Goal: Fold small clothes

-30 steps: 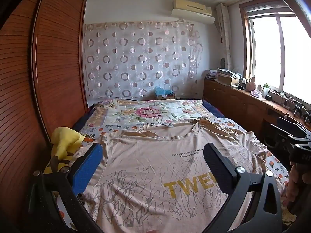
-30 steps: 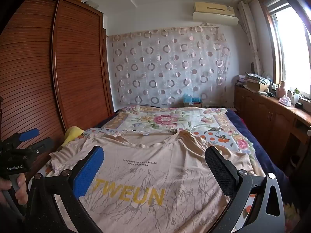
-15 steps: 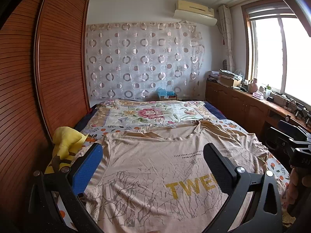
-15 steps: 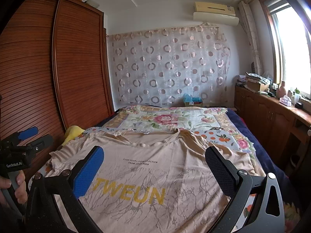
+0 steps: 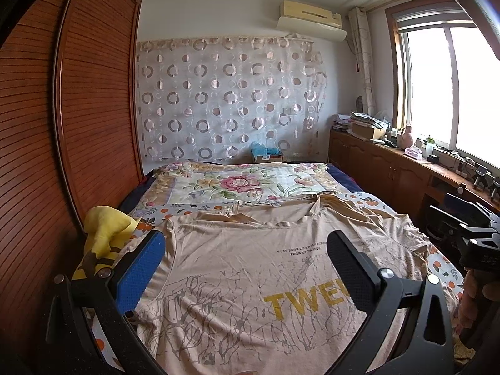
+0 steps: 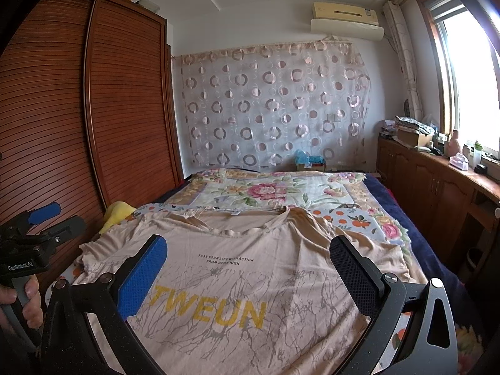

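Observation:
A beige T-shirt (image 5: pixel 237 268) (image 6: pixel 268 268) with yellow letters lies spread flat, front up, on the bed, neck toward the far wall. My left gripper (image 5: pixel 243 259) hovers above its left half, wide open with nothing between the fingers. My right gripper (image 6: pixel 248 262) hovers over the middle of the shirt, also wide open and empty. In the right wrist view the left gripper (image 6: pixel 53 218) appears at the left edge, held by a hand (image 6: pixel 28 300). In the left wrist view the other tool (image 5: pixel 468 218) shows at the right edge.
The bed (image 6: pixel 275 187) has a floral cover beyond the shirt. A yellow plush toy (image 5: pixel 106 228) sits at the bed's left edge beside a brown slatted wardrobe (image 5: pixel 62 143). A wooden cabinet (image 6: pixel 437 187) with clutter runs along the right under the window.
Both views have shifted only slightly; the left camera tilted a little upward. The shirt lies as before and both grippers stay open.

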Demonstrator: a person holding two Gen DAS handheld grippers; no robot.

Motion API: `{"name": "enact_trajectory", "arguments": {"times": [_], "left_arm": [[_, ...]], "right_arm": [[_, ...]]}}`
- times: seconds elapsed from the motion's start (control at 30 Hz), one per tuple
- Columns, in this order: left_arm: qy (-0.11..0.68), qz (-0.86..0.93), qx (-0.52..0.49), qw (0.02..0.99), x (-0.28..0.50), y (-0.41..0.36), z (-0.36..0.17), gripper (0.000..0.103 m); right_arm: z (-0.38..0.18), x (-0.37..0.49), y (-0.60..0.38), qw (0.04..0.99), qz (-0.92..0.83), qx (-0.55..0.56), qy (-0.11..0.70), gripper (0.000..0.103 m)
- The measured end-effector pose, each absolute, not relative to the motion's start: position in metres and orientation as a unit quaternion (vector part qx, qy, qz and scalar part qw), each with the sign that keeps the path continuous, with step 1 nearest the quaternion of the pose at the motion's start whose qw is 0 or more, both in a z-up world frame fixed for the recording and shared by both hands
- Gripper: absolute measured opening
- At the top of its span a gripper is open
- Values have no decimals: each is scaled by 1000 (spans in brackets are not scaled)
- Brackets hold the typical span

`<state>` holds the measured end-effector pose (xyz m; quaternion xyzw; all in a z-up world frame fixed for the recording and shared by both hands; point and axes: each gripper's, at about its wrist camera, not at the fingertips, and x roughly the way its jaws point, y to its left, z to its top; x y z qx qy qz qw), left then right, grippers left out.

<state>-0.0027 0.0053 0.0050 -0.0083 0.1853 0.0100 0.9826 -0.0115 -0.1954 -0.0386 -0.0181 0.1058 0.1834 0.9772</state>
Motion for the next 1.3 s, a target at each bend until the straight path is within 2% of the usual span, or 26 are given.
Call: {"name": "enact_trajectory", "arguments": {"times": [1.3], "left_arm": [[180,8,-5,984,-6,0,9,103]], "right_arm": [[-39,-12,-196,977,184,-15,103,103]]}}
